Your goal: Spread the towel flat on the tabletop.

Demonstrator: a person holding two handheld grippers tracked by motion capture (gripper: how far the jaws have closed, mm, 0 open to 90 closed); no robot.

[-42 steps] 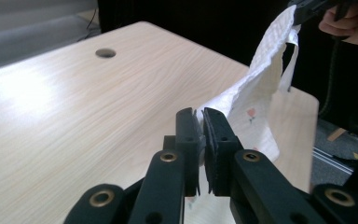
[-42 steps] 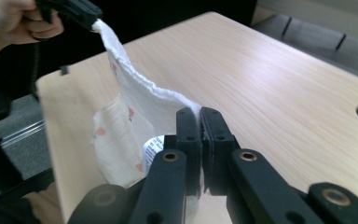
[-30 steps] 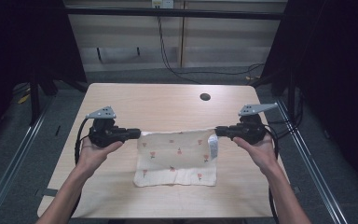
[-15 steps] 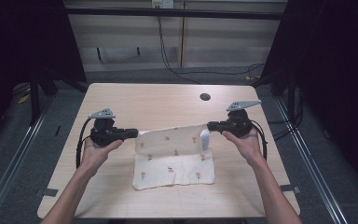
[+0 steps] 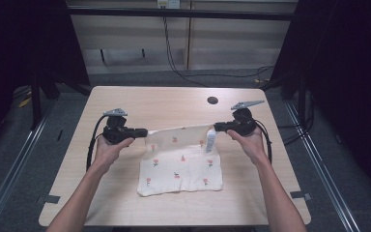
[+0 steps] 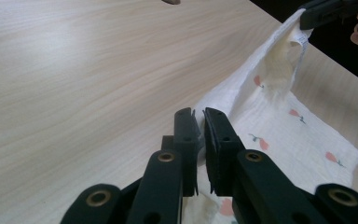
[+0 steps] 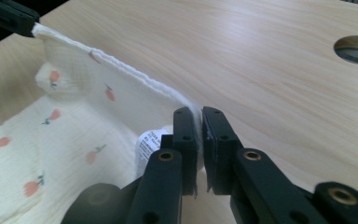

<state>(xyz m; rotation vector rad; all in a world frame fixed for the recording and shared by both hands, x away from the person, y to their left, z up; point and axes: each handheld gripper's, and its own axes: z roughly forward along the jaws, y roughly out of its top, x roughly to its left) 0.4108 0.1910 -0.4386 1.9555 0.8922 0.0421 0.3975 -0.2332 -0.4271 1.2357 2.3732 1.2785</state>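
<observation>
One cloth, two claws, one table.

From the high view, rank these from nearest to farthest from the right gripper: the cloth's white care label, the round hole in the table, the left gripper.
1. Care label: just beside the right gripper, hanging from the cloth corner it holds.
2. Round hole: farther back on the table.
3. Left gripper: at the cloth's opposite corner.

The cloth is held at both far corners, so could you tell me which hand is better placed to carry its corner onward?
Neither clearly: the left tongs and right tongs each pinch a far corner of the cloth, its edge taut between them. Probably both move together.
</observation>
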